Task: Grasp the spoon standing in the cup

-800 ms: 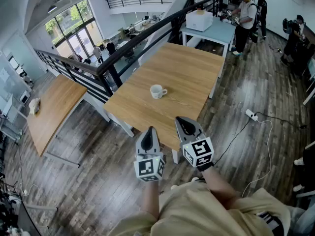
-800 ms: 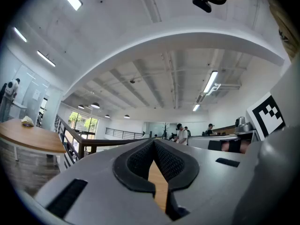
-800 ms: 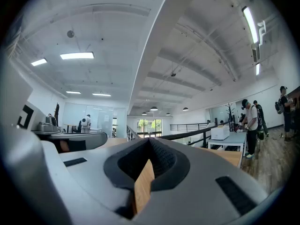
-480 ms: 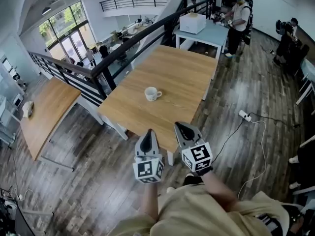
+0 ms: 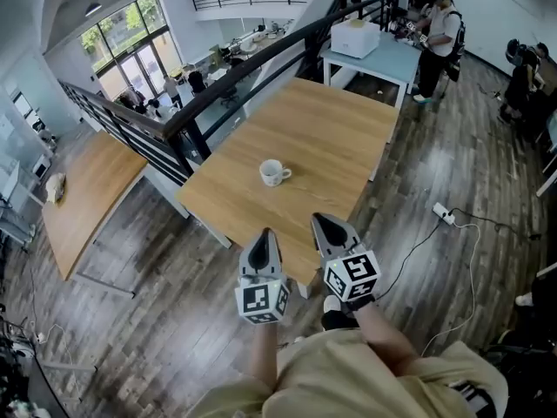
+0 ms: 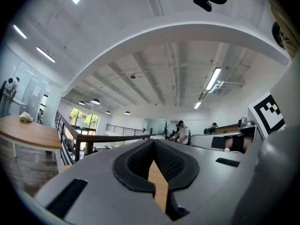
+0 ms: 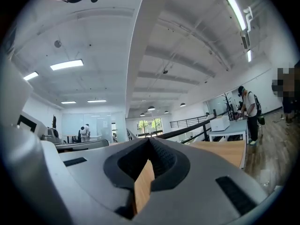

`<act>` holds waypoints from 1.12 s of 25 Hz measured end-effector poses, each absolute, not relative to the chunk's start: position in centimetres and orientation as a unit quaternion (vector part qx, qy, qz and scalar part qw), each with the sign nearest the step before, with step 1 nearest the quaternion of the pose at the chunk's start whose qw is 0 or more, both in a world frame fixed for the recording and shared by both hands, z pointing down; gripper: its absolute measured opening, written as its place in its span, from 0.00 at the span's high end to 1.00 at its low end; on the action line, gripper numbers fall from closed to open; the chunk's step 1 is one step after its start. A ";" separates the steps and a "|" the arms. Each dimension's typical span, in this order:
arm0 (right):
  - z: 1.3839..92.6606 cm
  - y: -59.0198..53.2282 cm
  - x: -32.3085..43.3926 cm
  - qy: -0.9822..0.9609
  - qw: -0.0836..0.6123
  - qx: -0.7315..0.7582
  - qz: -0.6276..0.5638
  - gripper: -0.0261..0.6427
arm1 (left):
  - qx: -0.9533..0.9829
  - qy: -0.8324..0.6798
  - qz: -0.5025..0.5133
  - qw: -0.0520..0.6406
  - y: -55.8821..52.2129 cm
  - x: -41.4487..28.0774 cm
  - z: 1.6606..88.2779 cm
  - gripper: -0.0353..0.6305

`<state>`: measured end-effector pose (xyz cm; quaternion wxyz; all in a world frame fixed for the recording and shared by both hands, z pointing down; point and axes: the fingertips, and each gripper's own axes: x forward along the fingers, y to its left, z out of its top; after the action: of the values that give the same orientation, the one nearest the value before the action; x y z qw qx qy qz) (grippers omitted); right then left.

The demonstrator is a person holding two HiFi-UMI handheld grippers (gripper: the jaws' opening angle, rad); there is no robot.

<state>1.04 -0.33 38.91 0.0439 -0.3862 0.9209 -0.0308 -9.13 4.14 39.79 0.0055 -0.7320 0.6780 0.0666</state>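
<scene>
Ahead of our left gripper [image 5: 264, 233] and right gripper [image 5: 323, 222], both closed on nothing, the cup [image 5: 275, 172] stands well apart on the table [image 5: 331, 129], squarer to the left one, its spoon too small to see.

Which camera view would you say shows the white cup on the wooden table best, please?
The head view: the cup stands whole on the table, with its rim and handle visible. Neither gripper view shows the cup; they catch only bare tabletop wood beyond their jaws.
</scene>
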 end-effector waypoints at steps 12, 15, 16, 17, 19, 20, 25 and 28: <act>38.5 -11.7 0.5 0.934 0.084 -0.340 -0.075 0.94 | -0.674 0.737 0.042 0.029 -4.3 -10.5 38.8 0.94; 39.5 -13.5 -0.3 0.938 0.080 -0.326 -0.086 0.94 | -0.663 0.748 0.034 0.022 -5.6 -11.0 39.9 0.94; 39.9 -14.0 -0.7 0.940 0.076 -0.321 -0.088 0.94 | -0.660 0.750 0.032 0.017 -6.1 -11.2 40.4 0.94; 40.3 -14.4 -1.1 0.942 0.072 -0.316 -0.090 0.94 | -0.657 0.753 0.030 0.013 -6.6 -11.5 40.8 0.94; 40.9 -15.3 -1.7 0.944 0.066 -0.310 -0.093 0.94 | -0.655 0.755 0.029 0.006 -7.6 -11.9 41.5 0.94; 41.1 -16.0 -2.1 0.944 0.064 -0.308 -0.094 0.94 | -0.656 0.754 0.028 0.006 -8.4 -12.1 41.6 0.94; 41.9 -20.1 -4.0 0.942 0.057 -0.319 -0.087 0.94 | -0.672 0.740 0.025 0.009 -13.0 -13.8 42.0 0.94; 42.4 -22.3 -5.7 0.940 0.043 -0.329 -0.075 0.94 | -0.680 0.733 0.026 0.004 -15.5 -15.3 42.3 0.94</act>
<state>-5.73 -22.33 42.40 0.0433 -0.3289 0.9404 -0.0751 -15.35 -15.48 42.30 0.0037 -0.6795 0.7332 0.0264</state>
